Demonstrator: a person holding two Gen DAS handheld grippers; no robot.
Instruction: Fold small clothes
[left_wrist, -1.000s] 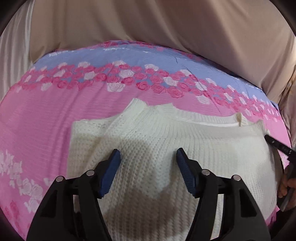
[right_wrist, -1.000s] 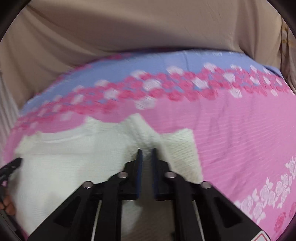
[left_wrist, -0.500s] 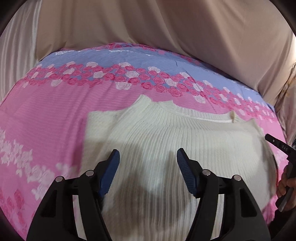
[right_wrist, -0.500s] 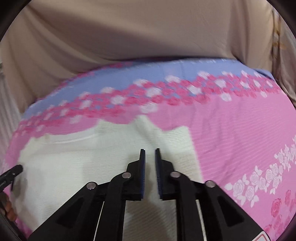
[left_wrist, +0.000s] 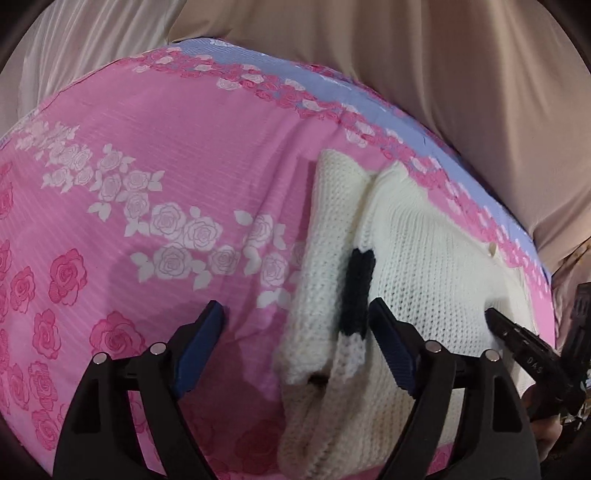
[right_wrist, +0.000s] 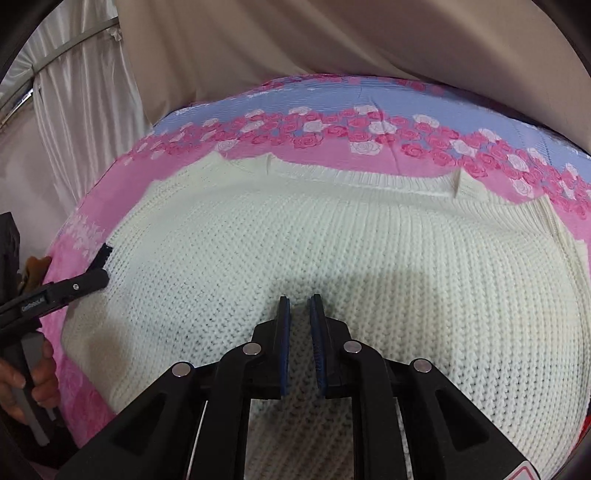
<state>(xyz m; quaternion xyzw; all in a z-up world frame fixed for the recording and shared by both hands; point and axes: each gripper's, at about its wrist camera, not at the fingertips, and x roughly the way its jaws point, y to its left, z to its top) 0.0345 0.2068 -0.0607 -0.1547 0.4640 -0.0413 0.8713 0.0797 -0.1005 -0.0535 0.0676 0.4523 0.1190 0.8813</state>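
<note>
Left gripper (left_wrist: 297, 343) wide, white sweater (left_wrist: 417, 266) at its right finger, right gripper (right_wrist: 299, 339) nearly closed above it

Left claw (left_wrist: 295, 343): swung off the white sweater (left_wrist: 424, 258) to its left edge, now over the pink bedsheet (left_wrist: 147, 166). Black patch (left_wrist: 356, 291) newly exposed at that edge.
</note>
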